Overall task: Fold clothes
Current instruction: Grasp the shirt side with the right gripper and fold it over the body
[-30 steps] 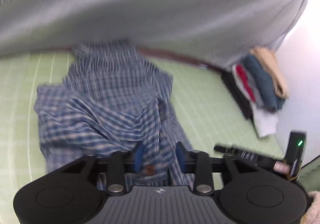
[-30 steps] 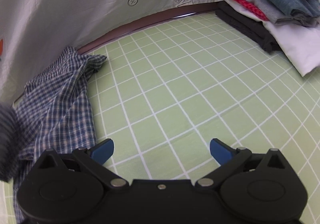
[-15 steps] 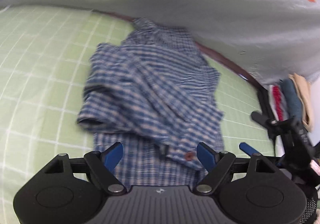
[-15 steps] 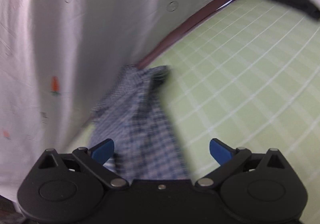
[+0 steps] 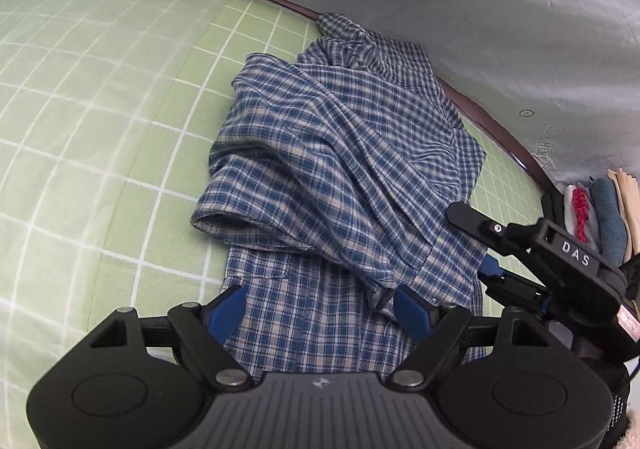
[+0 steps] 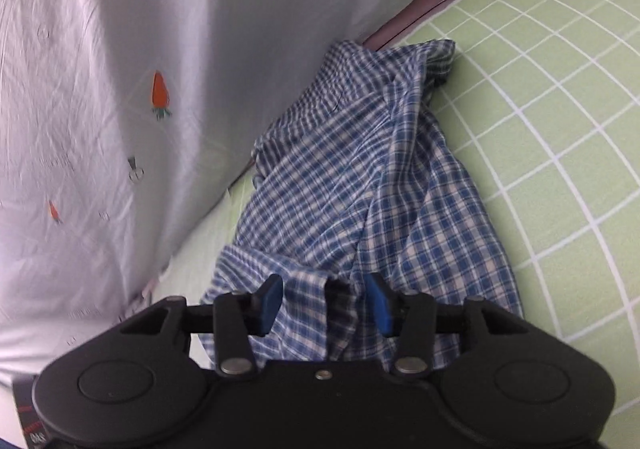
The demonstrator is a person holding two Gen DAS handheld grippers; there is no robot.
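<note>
My right gripper [image 6: 324, 303] is closing on a fold of the crumpled plaid shirt [image 5: 344, 169] on the green checked sheet [image 5: 100, 109], my left gripper [image 5: 320, 307] gapes wide over its hem, so I may pinch several layers and drag the bundle.

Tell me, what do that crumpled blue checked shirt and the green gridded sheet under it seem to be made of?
The blue checked shirt looks like thin woven cotton, matte: it falls in soft creases and shows stitched hems. The green gridded sheet looks like smooth matte fabric with printed white lines, though which fibre is unclear.
</note>
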